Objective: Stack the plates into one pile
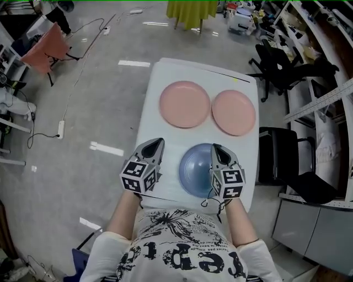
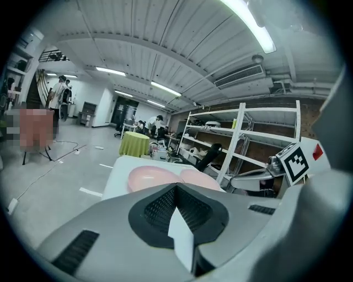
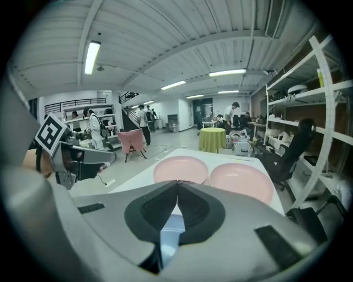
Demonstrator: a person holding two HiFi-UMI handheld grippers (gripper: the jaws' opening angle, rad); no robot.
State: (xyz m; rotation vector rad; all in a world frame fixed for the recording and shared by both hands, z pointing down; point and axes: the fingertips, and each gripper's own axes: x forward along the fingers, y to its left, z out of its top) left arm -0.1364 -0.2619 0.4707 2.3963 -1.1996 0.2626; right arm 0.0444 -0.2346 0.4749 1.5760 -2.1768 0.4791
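Holding both tools low over the near end of the white surface (image 1: 165, 71); one in each hand, forearms in from the bottom of the head view.

Left tool (image 1: 157, 141): jaws pressed together, tips meeting in a closed line in its own view. Nothing pinched between them. It sits just left of the blue plate (image 1: 196, 171), apart from the rim, over bare surface.

Right tool (image 1: 216, 147): jaws likewise pressed together, nothing between them. From the head view it overlaps the right edge of the blue plate; cannot tell whether it touches the plate or hangs above it. In the right gripper view a sliver of blue shows below the closed tips.

Plates: three, all lying flat and separate, none stacked.
- Blue plate at the near end, between the two tools.
- Left pink plate (image 1: 185, 104) at the far end, toward the left side.
- Right pink plate (image 1: 234, 112) just beside it, the rims nearly touching.

Both pink plates lie well ahead of the tool tips in both gripper views.

Surroundings: black office chair (image 1: 276, 60) right of the surface; table with a yellow-green cloth (image 1: 192, 12) beyond the far end.
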